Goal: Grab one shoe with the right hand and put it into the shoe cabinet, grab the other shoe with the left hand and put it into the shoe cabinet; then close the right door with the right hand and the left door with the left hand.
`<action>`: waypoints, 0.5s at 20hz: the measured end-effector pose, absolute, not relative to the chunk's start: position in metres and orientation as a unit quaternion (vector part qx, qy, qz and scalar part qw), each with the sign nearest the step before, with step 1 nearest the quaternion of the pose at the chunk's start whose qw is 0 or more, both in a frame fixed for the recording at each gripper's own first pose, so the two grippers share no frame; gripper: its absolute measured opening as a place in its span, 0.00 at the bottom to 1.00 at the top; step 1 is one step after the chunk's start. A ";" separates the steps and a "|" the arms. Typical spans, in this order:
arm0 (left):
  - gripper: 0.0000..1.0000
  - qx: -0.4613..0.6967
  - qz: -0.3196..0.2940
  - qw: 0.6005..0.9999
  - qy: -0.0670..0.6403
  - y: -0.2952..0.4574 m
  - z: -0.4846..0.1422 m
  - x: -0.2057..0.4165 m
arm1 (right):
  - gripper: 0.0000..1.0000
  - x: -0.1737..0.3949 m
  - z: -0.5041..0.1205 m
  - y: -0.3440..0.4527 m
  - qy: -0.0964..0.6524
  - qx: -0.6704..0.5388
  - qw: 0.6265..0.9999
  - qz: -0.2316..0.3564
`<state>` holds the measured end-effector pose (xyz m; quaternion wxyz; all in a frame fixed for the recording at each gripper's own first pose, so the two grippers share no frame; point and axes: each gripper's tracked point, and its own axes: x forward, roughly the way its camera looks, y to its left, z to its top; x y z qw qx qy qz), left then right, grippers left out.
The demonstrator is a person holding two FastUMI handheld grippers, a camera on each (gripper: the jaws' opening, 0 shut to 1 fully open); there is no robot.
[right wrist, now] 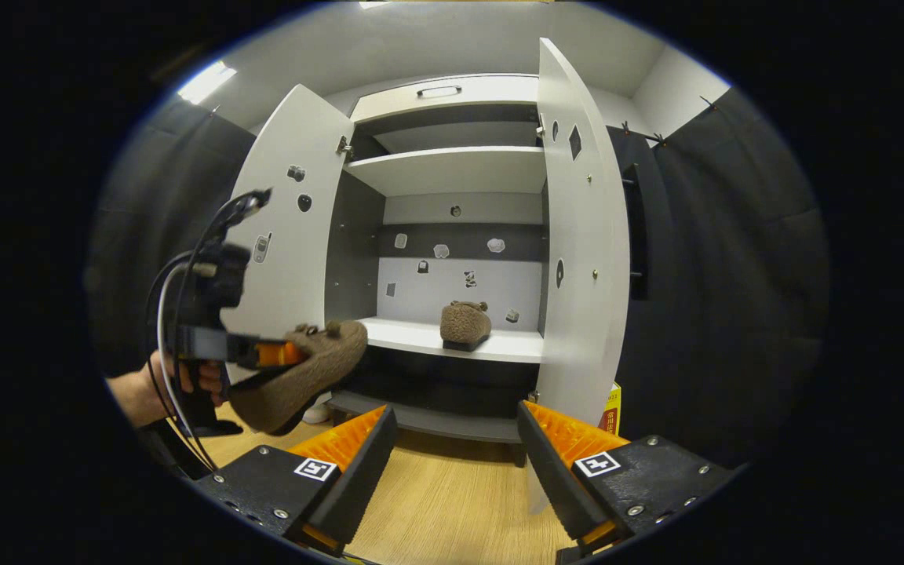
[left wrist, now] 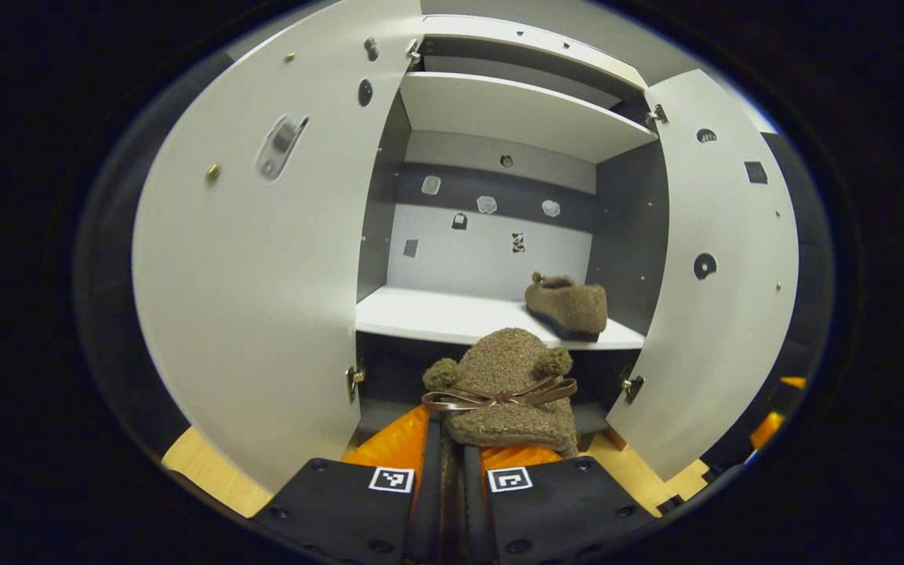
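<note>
Left gripper view: left gripper point(left wrist: 452, 463) at the bottom of frame, jaws clenched on the heel end of a fuzzy brown shoe point(left wrist: 508, 388) with two pompoms and a thin ribbon bow, toe pointing toward the shoe cabinet point(left wrist: 523, 118). Ahead, both cabinet doors swung wide: left door point(left wrist: 256, 259) large and close on the left, right door point(left wrist: 723, 267) on the right. Between them, a white lower shelf point(left wrist: 436, 314) bearing the other shoe point(left wrist: 568, 306), matching brown, resting toward the right end, near the dark side wall. Held shoe in front of and just below the shelf edge, not touching it. Pale wooden floor point(left wrist: 209, 471) visible under the doors. Right gripper view: right gripper point(right wrist: 456, 439) at the bottom, jaws released and spread wide, nothing between them, over the wooden floor point(right wrist: 444, 502). Farther off on the left, a hand point(right wrist: 177, 380) gripping the left gripper point(right wrist: 264, 353) with trailing cables, the brown shoe point(right wrist: 303, 377) clamped in it, tilted toe-up toward the cabinet point(right wrist: 452, 169). Other shoe point(right wrist: 465, 323) on the lower shelf point(right wrist: 413, 336) inside, framed by the open left door point(right wrist: 287, 235) and right door point(right wrist: 577, 259).
</note>
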<state>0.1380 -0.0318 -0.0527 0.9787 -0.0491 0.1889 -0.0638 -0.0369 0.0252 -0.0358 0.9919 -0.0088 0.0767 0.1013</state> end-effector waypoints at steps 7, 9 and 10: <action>0.20 -0.014 -0.091 0.983 0.158 -0.078 -0.001 0.288 | 0.94 -0.030 -0.037 0.021 0.083 0.004 0.993 0.086; 0.20 -0.016 -0.090 0.976 0.199 -0.088 -0.022 0.321 | 0.94 -0.028 -0.039 0.013 0.086 0.007 0.993 0.074; 0.20 -0.028 -0.083 0.972 0.217 -0.090 -0.032 0.337 | 0.94 -0.028 -0.040 0.008 0.089 0.008 0.994 0.067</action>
